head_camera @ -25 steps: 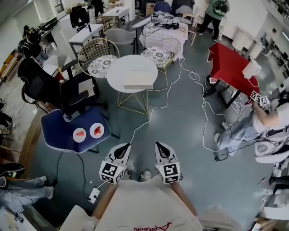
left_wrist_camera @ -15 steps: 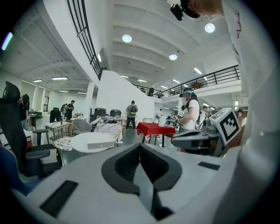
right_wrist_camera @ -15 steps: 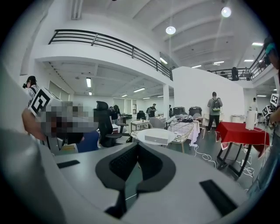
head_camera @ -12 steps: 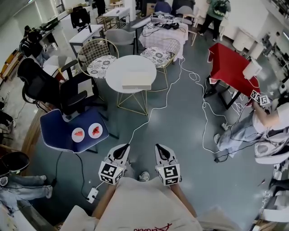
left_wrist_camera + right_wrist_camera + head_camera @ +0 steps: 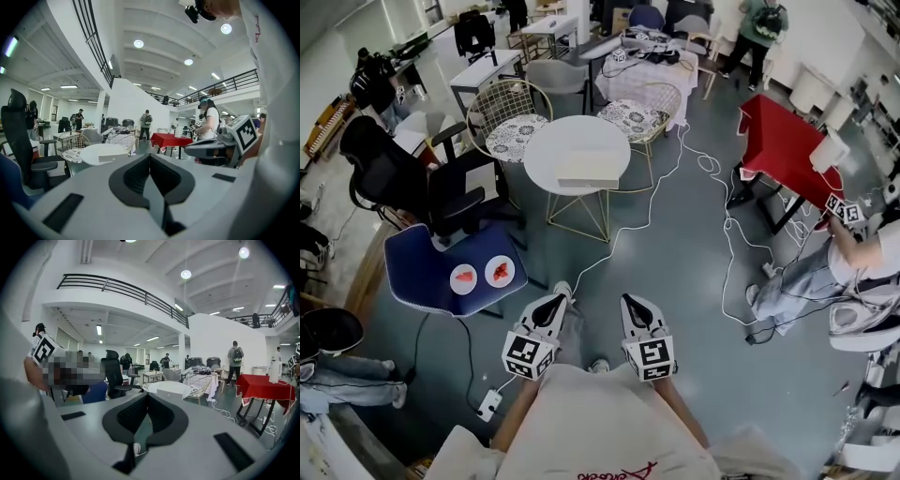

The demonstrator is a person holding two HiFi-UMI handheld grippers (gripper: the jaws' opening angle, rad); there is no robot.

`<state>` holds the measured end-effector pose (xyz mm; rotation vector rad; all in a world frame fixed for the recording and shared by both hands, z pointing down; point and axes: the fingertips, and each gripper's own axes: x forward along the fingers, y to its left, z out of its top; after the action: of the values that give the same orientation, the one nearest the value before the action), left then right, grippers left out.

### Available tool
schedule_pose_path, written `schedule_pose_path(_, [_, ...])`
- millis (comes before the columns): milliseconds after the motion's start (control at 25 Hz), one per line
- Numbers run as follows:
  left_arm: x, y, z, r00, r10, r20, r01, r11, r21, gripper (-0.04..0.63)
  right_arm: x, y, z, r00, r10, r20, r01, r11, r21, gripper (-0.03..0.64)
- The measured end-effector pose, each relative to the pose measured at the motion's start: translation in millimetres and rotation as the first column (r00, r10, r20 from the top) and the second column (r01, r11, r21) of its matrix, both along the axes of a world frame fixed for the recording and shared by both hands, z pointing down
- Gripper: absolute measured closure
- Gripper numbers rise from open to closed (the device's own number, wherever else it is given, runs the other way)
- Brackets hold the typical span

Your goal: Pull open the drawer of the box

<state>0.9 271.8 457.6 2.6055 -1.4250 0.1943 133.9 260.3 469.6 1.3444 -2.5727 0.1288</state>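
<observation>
A flat white box (image 5: 588, 170) lies on a round white table (image 5: 546, 150) with gold legs, well ahead of me across the floor. The box's drawer front looks closed; no handle can be made out at this distance. My left gripper (image 5: 557, 299) and right gripper (image 5: 630, 301) are held side by side close to my body, both shut and holding nothing, pointing toward the table. In the left gripper view the box (image 5: 112, 159) is small beyond the meeting tips of that gripper (image 5: 149, 156). In the right gripper view the box (image 5: 169, 393) lies past that gripper (image 5: 147, 395).
A blue chair (image 5: 417, 255) with two plates (image 5: 465, 277) stands at the left, next to a black office chair (image 5: 389, 178). Two wire chairs (image 5: 508, 117) stand behind the table. White cables (image 5: 727, 239) trail over the floor. At the right are a red table (image 5: 783, 136) and a seated person (image 5: 862, 258).
A shoe has come forward beside the left gripper, and the table sits slightly lower in the head view. Both grippers keep their place and stay shut.
</observation>
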Motion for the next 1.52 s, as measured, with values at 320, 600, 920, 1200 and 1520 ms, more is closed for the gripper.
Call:
schedule_pose_path(320, [-3, -24, 2, 1.000, -0.007, -0.014, 0.007, 1.000, 0.009, 0.583, -2, -23, 2, 1.000, -0.012, -0.013, 0.012, 1.000, 0.003, 0.601])
schedule_pose_path(600, [-8, -60, 12, 0.999, 0.005, -0.034, -0.004, 1.000, 0.007, 0.583, -8, -59, 6, 0.999, -0.010, -0.042, 0.011, 1.000, 0.015, 0.601])
schedule_pose_path(920, [-15, -122, 11, 0.998, 0.054, -0.042, -0.054, 0.999, 0.004, 0.583, -20, -110, 12, 0.998, 0.019, -0.060, -0.019, 1.000, -0.005, 0.601])
schedule_pose_path(1200, [-27, -163, 15, 0.997, 0.067, -0.045, -0.068, 0.998, -0.019, 0.583, -38, -147, 15, 0.998, 0.016, -0.061, -0.018, 0.999, -0.027, 0.601])
schedule_pose_path(1520, [-42, -209, 31, 0.994, 0.092, -0.063, -0.096, 0.994, -0.061, 0.583, -52, -193, 26, 0.995, 0.044, -0.086, -0.049, 0.997, -0.055, 0.601])
